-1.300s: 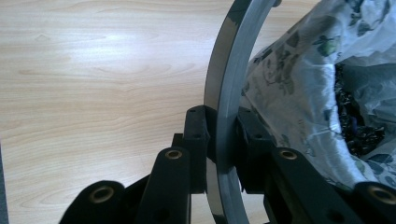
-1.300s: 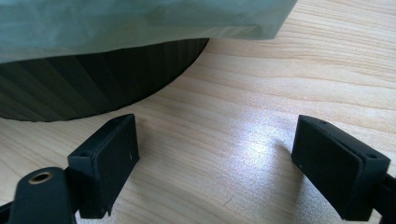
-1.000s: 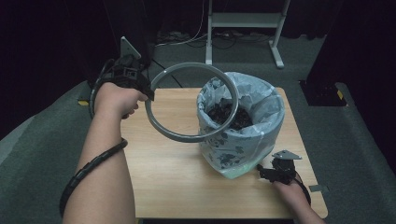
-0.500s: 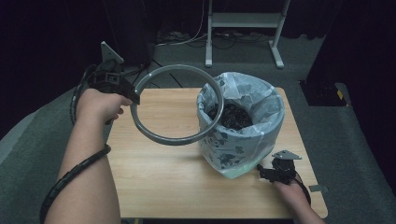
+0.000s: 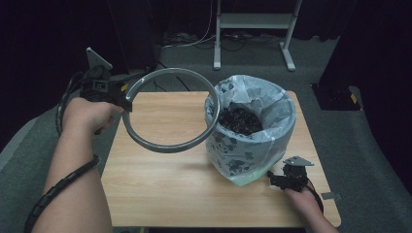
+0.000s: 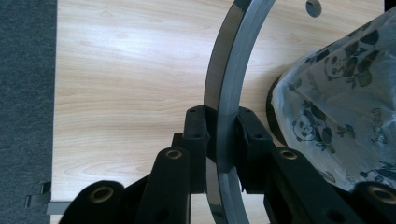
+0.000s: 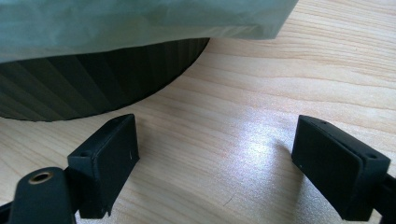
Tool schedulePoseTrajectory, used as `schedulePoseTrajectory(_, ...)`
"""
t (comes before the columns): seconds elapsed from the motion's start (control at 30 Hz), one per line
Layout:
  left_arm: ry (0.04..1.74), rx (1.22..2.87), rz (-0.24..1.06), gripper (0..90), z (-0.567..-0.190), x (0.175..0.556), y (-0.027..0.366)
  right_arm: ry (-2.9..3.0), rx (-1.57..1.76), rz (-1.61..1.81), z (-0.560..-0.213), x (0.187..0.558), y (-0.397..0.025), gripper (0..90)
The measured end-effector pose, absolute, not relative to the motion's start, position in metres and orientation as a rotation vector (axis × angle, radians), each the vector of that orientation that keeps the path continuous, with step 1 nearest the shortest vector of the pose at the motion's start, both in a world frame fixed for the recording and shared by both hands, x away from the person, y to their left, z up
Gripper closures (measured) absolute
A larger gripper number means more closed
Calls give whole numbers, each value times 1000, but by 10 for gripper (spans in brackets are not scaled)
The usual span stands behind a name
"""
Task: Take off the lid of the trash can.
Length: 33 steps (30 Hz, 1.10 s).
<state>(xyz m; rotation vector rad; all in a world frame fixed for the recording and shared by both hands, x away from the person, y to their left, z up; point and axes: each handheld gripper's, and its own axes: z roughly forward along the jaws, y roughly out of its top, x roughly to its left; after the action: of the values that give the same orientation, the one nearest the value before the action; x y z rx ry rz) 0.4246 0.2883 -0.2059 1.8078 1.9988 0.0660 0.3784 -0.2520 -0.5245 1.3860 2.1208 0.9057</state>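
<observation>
1. Dark curtains and grey carpet surround a pale wooden bench (image 5: pixel 160 184) in the high view. On it stands a black bin (image 5: pixel 250 131) lined with a panda-print bag, something dark inside. The left hand-held gripper (image 5: pixel 124 94) holds a grey ring (image 5: pixel 170 110) in the air by its left rim, tilted, its far edge just beside the bin's mouth. The bin lies to that gripper's right, so the ring would have to travel rightward and level out to sit over the rim (my guess at its purpose). The right hand-held gripper (image 5: pixel 277 178) rests low on the bench, just beside the bin's base.

2. Left gripper view: the jaws are clamped on the ring (image 6: pixel 229 93), whose band runs upward between them; the bag (image 6: pixel 336 102) shows at right, the bench (image 6: pixel 121 84) below.

3. Right gripper view: the jaws stand wide apart with nothing between them, over bare bench (image 7: pixel 233 140), the ribbed bin wall (image 7: pixel 93 70) near ahead.
</observation>
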Motion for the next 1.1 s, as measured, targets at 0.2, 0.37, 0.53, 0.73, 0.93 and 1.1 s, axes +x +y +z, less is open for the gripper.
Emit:
schedulePoseTrajectory(0.2, 2019, 1779, 81, 759, -209, 421, 299, 2121, 1382, 906, -525, 378, -252, 141)
schedulePoseTrajectory(0.37, 2020, 1777, 95, 759, -212, 419, 305, 2121, 1382, 906, -525, 379, -252, 141)
schedulePoseTrajectory(0.53, 2029, 1752, 97, 758, -217, 417, 311, 2122, 1381, 906, -525, 379, -252, 141)
schedulePoseTrajectory(0.73, 2039, 1747, 96, 758, -224, 416, 317, 2121, 1379, 906, -525, 379, -252, 141)
schedulePoseTrajectory(0.93, 2049, 1740, 98, 758, -234, 418, 320, 2122, 1379, 905, -525, 379, -252, 141)
schedulePoseTrajectory(1.1, 2057, 1729, 94, 758, -242, 419, 321, 2125, 1374, 905, -525, 379, -252, 141)
